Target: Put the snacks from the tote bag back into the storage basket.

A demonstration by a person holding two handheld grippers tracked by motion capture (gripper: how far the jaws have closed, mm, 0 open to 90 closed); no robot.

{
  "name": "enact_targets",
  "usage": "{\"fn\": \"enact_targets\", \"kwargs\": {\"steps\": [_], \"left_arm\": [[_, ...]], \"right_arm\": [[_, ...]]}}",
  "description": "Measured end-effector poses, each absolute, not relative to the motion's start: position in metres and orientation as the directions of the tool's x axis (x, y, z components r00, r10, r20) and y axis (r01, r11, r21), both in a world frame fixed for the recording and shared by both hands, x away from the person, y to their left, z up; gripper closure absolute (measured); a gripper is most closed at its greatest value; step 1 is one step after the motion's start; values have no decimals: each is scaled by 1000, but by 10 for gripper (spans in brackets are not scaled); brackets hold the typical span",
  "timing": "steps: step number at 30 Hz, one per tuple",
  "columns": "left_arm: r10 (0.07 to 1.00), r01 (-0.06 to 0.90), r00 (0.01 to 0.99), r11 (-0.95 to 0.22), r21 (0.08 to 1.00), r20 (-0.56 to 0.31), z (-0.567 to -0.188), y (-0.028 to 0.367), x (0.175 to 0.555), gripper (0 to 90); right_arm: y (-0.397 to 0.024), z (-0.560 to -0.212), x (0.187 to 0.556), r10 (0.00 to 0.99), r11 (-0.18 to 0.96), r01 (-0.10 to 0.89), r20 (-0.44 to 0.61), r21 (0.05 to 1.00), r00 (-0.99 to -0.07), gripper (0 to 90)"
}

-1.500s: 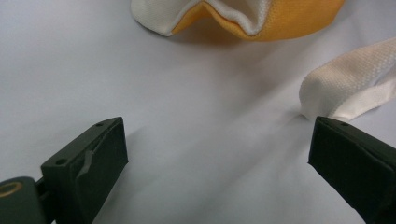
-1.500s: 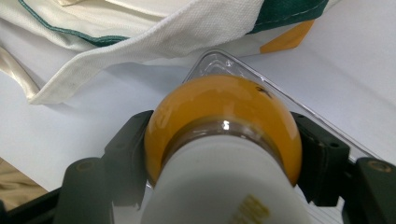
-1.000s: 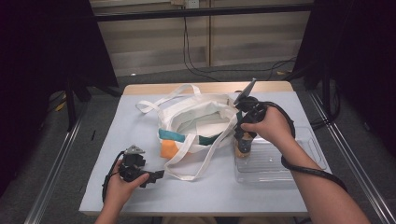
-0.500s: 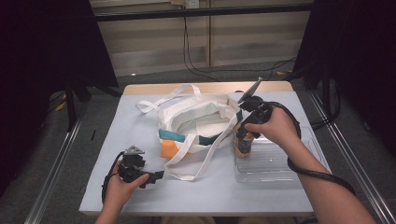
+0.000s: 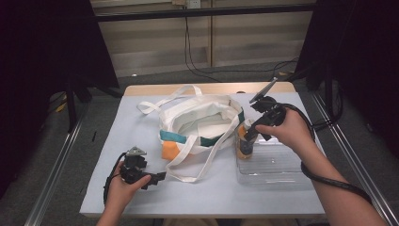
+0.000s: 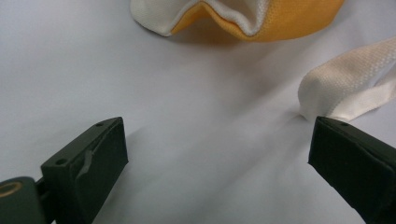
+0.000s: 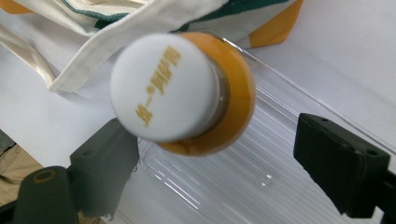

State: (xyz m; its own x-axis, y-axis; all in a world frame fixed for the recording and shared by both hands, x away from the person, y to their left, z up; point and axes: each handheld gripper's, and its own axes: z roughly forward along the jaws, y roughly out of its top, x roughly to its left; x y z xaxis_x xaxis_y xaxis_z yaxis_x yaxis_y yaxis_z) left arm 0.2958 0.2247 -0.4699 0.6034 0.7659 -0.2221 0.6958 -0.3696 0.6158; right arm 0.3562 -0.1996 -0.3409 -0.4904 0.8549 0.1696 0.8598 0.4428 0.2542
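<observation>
- Rectangular table point(image 5: 117, 141) under a pale lilac cover, bare wood edge showing at the far side; dark floor and black cables beyond.
- White canvas tote bag with teal and orange panels point(image 5: 200, 125) slumped at mid-table, mouth open upward, long white fabric straps point(image 5: 197, 162) trailing toward the near edge and the far left.
- Clear ribbed plastic tray point(image 5: 277, 165) lying flat on the right of the table, left edge just beside the bag.
- Orange drink bottle with a round white cap printed in yellow characters point(image 7: 166, 86) standing upright in the tray's left end point(image 5: 244, 143), long axis vertical, cap pointing up, close against the bag's right side; a bag strap and the striped bag wall directly behind it in the right gripper view.
- Right hand-held gripper point(image 5: 254, 133), held in the right hand point(image 5: 287, 129), poised above the bottle and angled down at it; black jaws spread wide either side of the cap in the right gripper view point(image 7: 238, 168), touching nothing, cap between them and the tray floor.
- Left hand-held gripper point(image 5: 157, 178), held in the left hand point(image 5: 123, 183), low over the table's near left, pointing right toward the loose strap end; jaws wide apart and empty point(image 6: 217, 163).
- Ahead of the left jaws: bare cover, a folded white strap end point(image 6: 345, 88) just beyond the right jaw, and the bag's orange corner point(image 6: 261, 18) farther off.
- Black cable point(image 5: 329, 179) looping from the right hand-held gripper along the forearm.
</observation>
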Motion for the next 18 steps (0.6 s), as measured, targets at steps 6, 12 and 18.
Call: {"fn": "enact_targets", "kwargs": {"steps": [6,12,18], "left_arm": [[760,692,612,-383,612,-217,-470,227,295,43],[764,696,608,-382,608,-217,-469,229,294,43],[767,698,606,-384,604,-212,-469,230,293,43]], "right_arm": [[-204,-344,350,856,449,860,158,242,-492,140],[-211,-346,346,858,447,858,153,252,-491,140],[-222,-347,342,868,428,865,150,261,-474,139]]}}
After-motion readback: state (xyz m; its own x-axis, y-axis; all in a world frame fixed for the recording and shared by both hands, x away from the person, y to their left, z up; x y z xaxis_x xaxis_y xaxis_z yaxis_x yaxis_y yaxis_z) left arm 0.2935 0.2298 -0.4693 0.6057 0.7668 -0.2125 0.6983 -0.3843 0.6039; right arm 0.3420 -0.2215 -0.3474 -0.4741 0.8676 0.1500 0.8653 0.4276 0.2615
